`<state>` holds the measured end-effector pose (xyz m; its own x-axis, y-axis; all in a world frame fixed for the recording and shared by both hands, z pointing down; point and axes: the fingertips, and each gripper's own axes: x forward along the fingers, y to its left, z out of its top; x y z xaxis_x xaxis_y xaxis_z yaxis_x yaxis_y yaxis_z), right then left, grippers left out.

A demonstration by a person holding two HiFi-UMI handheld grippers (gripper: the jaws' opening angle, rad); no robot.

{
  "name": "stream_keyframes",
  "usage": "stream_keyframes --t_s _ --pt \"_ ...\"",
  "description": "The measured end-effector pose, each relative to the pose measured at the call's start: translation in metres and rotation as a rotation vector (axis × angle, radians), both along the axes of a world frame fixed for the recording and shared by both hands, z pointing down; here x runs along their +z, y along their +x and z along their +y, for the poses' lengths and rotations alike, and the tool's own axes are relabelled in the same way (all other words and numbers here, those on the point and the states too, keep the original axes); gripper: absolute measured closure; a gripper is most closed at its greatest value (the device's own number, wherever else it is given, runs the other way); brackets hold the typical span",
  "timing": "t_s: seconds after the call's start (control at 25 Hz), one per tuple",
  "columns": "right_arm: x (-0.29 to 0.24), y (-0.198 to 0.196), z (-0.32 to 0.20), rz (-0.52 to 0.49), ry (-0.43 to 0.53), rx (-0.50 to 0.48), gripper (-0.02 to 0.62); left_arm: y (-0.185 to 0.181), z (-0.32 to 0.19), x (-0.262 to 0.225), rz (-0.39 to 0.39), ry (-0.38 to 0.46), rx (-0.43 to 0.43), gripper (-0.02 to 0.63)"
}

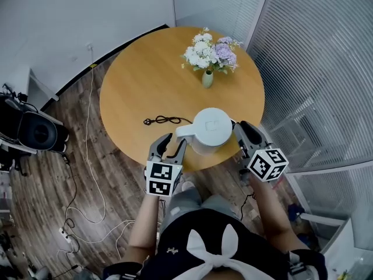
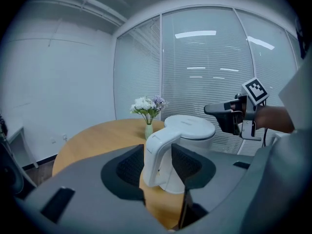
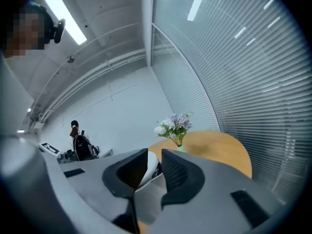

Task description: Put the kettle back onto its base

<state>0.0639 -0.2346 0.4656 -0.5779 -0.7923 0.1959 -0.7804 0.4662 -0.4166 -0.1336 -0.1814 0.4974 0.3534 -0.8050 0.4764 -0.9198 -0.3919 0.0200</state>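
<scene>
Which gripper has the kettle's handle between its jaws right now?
The left gripper: the white handle of the kettle is pinched between its jaws. The right gripper is at the kettle's opposite side, away from the handle.

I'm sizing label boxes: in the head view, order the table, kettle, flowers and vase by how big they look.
1. table
2. kettle, narrowly, and it's nearer the camera
3. flowers
4. vase
</scene>
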Motion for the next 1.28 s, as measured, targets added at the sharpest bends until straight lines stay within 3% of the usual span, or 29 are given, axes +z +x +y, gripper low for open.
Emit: stream_keyframes --t_s 0.12,0.28,0.52,0.6,0.76,1.28 --pt "-0.012 -0.005 0.014 0.066 0.054 -0.062 0.526 0.001 0.009 -0.02 0.02 0.04 -0.037 0.438" --pt "-0.026 -0.01 0.037 0.115 0.103 -0.146 0.551 0.017 0.021 -0.046 0.041 0.104 -0.071 0.526" --pt "-0.035 -0.017 0.075 0.144 0.13 -0.252 0.568 0.068 0.049 -0.072 0.115 0.114 -0.022 0.574" --pt "-0.036 -0.02 0.085 0.157 0.138 -0.284 0.569 0.085 0.061 -0.077 0.151 0.108 -0.003 0.577" --pt "-0.044 -0.025 0.1 0.171 0.172 -0.324 0.571 0.103 0.076 -0.082 0.117 0.124 -0.01 0.578" --pt "-0.057 -0.03 0.131 0.208 0.229 -0.384 0.571 0.11 0.1 -0.091 0.086 0.161 -0.096 0.578"
